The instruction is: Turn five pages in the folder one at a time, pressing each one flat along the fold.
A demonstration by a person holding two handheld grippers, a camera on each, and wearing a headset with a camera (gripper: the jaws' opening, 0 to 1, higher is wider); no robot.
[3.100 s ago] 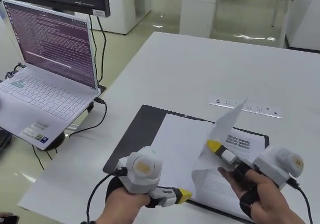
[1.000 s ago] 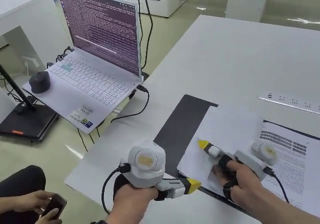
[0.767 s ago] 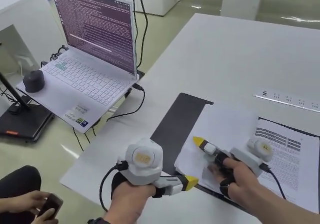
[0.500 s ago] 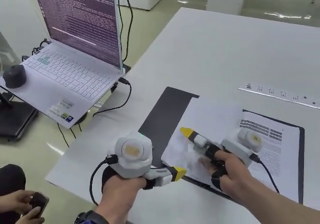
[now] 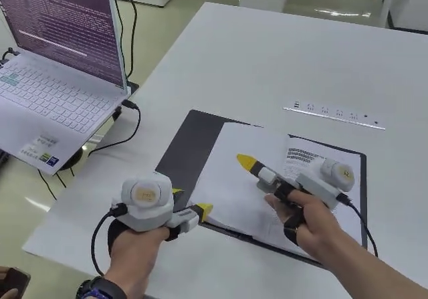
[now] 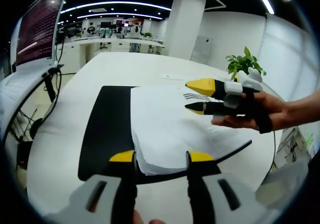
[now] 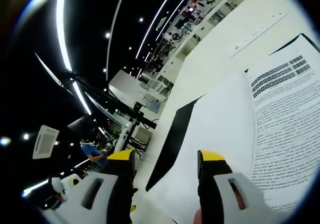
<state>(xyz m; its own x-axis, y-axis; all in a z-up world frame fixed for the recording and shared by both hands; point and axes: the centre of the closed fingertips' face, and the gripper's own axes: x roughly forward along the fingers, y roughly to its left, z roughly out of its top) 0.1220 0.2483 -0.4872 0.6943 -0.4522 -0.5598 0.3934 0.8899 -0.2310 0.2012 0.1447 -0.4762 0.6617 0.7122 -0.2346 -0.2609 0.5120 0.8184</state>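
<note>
A white bench [image 5: 267, 58] carries the open black folder [image 5: 184, 148], with a laptop [image 5: 47, 91] off to its left. A blank white page [image 5: 234, 172] lies over the folder's left half. The right tool [image 5: 245, 162] is above that page, jaws apart and empty. The left tool [image 5: 200, 211] is at the folder's near edge, also parted and empty.

printed page [image 5: 302, 156], laptop screen [image 5: 53, 25], text unreadable
</note>
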